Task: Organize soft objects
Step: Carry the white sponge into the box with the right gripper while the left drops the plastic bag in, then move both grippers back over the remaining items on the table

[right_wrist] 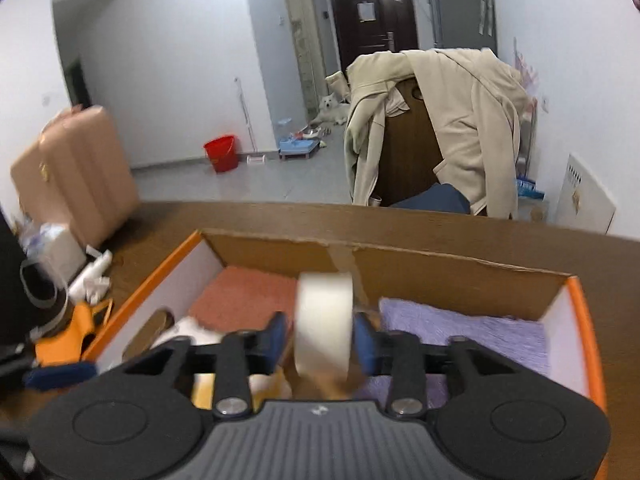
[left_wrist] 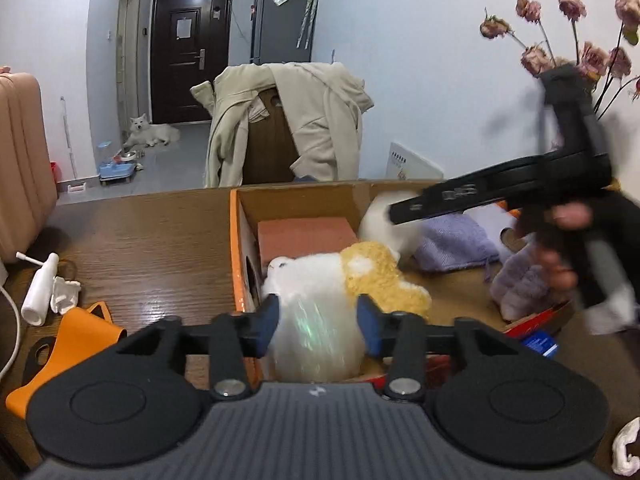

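Note:
An orange-rimmed cardboard box [left_wrist: 236,248] [right_wrist: 472,268] stands on the wooden table. It holds a folded terracotta towel [left_wrist: 304,236] [right_wrist: 244,300], a lilac towel [left_wrist: 452,244] [right_wrist: 472,328] and a white-and-yellow plush [left_wrist: 384,276]. My left gripper [left_wrist: 318,320] is over the box's near edge, jaws open, with a blurred white fluffy thing in shiny wrap [left_wrist: 316,332] loose between them. My right gripper [right_wrist: 320,336] [left_wrist: 400,210] hangs over the box middle, jaws open. A blurred white roll [right_wrist: 324,320] sits between its fingers, with a gap on the left side.
Left of the box lie a white spray bottle [left_wrist: 40,288], crumpled tissue and an orange holder [left_wrist: 80,332]. A chair draped with a beige coat [left_wrist: 304,120] stands behind the table. Dried flowers [left_wrist: 580,20] rise at the right. A pink suitcase [right_wrist: 76,168] stands at the left.

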`<state>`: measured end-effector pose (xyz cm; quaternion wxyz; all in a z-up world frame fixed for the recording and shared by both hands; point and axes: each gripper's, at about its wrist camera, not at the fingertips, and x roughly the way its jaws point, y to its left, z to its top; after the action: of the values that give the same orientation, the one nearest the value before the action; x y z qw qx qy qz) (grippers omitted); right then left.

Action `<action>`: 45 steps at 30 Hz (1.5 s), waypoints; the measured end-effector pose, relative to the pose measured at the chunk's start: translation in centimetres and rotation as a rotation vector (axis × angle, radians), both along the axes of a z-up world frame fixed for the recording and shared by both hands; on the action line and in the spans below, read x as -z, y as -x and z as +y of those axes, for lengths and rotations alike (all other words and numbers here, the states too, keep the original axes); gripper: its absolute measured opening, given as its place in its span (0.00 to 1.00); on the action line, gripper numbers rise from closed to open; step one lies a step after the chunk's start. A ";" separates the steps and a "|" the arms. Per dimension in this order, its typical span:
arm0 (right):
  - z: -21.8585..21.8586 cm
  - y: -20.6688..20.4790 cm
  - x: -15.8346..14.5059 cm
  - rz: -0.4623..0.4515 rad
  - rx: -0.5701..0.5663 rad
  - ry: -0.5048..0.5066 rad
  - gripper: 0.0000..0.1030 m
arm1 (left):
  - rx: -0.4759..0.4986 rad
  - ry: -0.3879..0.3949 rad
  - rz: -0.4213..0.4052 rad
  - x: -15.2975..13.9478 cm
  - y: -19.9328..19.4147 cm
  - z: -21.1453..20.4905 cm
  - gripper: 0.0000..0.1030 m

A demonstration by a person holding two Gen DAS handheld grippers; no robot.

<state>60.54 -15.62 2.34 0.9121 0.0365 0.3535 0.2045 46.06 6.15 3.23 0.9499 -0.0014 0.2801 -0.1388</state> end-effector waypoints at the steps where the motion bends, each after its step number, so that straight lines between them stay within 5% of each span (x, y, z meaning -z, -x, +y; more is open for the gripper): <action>1: 0.0 -0.2 0.1 -0.003 0.007 -0.012 0.52 | 0.001 0.009 -0.006 -0.2 0.0 0.1 0.45; 11: -1.6 4.3 -4.9 -0.128 0.015 0.048 0.51 | -0.059 0.037 -0.097 -4.5 2.9 1.2 0.53; 19: -5.2 13.6 -10.3 -0.230 0.010 0.121 0.59 | -0.056 0.020 -0.203 -9.8 10.3 0.6 0.63; 26: -7.3 22.9 -12.2 -0.300 -0.015 0.150 0.64 | -0.064 0.032 -0.253 -11.6 17.0 -0.5 0.71; 40: -10.8 44.7 -5.0 -0.343 0.010 0.042 0.72 | -0.072 0.089 -0.174 -3.8 33.6 -2.5 0.84; 45: -11.2 48.7 -2.0 -0.284 0.019 -0.011 0.73 | -0.088 0.076 -0.111 -1.6 35.9 -2.2 0.85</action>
<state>11.81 -26.87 4.29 0.9547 0.0154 0.2191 0.2006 10.17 3.94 4.78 0.9683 -0.0423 0.2214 -0.1073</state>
